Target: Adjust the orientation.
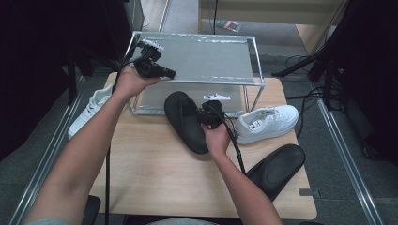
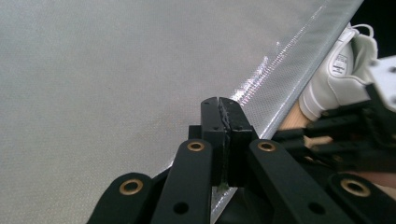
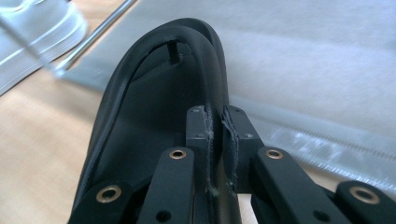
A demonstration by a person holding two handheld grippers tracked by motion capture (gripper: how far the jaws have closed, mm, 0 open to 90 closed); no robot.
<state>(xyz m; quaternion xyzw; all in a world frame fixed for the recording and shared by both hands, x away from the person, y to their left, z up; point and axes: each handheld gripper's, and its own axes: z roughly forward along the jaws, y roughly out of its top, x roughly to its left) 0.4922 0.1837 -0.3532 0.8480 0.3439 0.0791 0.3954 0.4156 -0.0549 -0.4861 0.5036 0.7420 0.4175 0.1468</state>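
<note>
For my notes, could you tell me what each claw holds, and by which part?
The right claw grips the black sandal by its side strap. The left claw is shut, holding nothing.

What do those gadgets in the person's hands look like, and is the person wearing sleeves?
Both the left gripper and the right gripper are black, with linked arms on brass-coloured pivots and flat jaw pads. Each carries a pale plate on top and trails a black cable. The forearms are bare.

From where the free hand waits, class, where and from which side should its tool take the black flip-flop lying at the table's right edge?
Grip the black flip-flop at the thin side rim near its heel, coming from above on the person's side. It lies flat, apart from the white sneaker, and that end lies nearest.
</note>
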